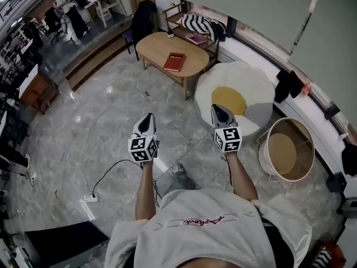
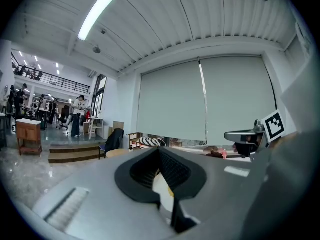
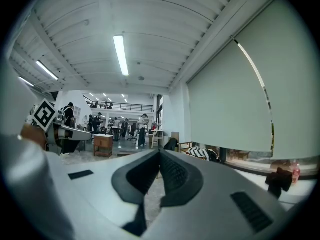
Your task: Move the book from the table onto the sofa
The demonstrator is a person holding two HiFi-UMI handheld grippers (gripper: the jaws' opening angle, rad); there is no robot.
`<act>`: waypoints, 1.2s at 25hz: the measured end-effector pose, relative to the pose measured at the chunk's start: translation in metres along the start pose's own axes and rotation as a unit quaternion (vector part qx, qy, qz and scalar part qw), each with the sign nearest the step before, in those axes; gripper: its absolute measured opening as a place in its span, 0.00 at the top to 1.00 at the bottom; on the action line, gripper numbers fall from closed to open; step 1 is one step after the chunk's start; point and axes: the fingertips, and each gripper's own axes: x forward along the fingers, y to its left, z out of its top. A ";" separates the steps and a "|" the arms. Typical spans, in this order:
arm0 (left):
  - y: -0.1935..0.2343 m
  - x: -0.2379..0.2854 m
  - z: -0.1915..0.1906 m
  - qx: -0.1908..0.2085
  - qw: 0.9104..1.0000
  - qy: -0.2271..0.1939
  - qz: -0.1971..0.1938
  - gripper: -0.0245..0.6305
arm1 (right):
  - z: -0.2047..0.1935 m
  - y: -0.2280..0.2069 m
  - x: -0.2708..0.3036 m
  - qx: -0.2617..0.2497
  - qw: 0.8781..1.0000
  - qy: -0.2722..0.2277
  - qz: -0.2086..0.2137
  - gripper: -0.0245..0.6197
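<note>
Book (image 1: 174,61), one only, red-covered, is seen lying flat on the oval wooden bench (image 1: 153,46), approx. at its middle and well apart from both tools. One bench is counted. Just behind it, on the window side, one wooden-framed sofa (image 1: 181,31) is seen, w/ one black-and-white striped cushion (image 1: 201,24) and one small pinkish flat item (image 1: 196,39) on its seat. What that item is cannot be told. One dark jacket (image 1: 144,18) is draped over a chair at the bench's far left end.

Two tools are held out side by side over the grey marble floor (image 1: 100,121), pointed toward the bench: the left hand-held gripper (image 1: 148,116) and the right hand-held gripper (image 1: 218,108). One marker cube is carried on each. In each gripper view the jaws are seen pressed together w/ nothing between them, so both are closed and empty.

Just beyond the right one, one egg-shaped floor cushion (image 1: 254,88), white w/ a yellow centre, is laid beside the bench. One round basket-like stand (image 1: 287,149) is placed to its right. One black garment (image 1: 287,84) is hung on the window ledge. One white power strip (image 1: 89,197) w/ a black cable is laid on the floor at lower left. Several people are seen in the background, too small to be counted.
</note>
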 end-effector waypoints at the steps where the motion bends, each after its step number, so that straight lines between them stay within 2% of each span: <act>1: 0.001 0.003 -0.001 -0.001 1.000 0.001 0.000 0.95 | -0.001 -0.001 0.003 0.000 1.000 0.000 0.000 0.95; 8: 0.014 0.030 -0.006 -0.005 1.000 0.003 -0.004 0.95 | -0.008 -0.007 0.031 -0.003 1.000 0.006 -0.001 0.95; 15: 0.046 0.073 -0.004 -0.011 1.000 0.000 -0.004 0.95 | -0.008 -0.013 0.083 -0.010 1.000 0.008 0.002 0.95; 30: 0.156 0.173 0.020 -0.028 1.000 -0.005 -0.011 0.95 | 0.022 -0.005 0.241 -0.029 1.000 0.007 0.003 0.95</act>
